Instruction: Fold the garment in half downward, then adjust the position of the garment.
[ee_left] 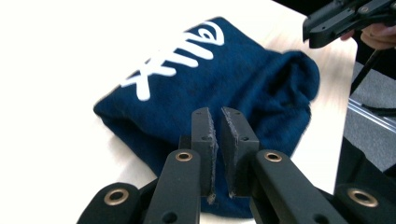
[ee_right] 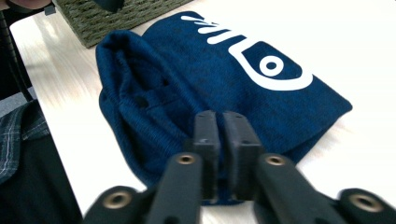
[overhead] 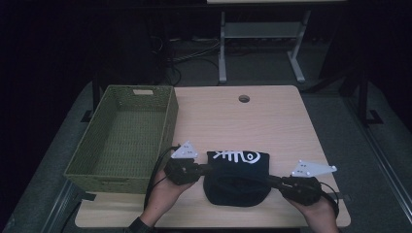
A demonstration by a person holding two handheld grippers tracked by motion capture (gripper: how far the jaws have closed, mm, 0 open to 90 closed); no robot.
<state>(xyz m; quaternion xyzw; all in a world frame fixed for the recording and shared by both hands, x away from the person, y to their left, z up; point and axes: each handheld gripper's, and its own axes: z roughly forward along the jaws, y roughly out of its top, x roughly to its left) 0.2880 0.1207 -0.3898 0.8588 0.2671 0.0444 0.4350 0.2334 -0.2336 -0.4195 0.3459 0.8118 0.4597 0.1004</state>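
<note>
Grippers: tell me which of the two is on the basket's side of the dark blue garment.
The left gripper: it meets the garment at the edge facing the green woven basket; the right gripper is at the opposite edge.

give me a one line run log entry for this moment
left gripper: shut on beanie left edge | right gripper: shut on its right edge | basket: beside beanie, nothing inside

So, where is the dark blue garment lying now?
In the high view the dark blue garment lies at the table's near edge, just right of the green basket.
</note>
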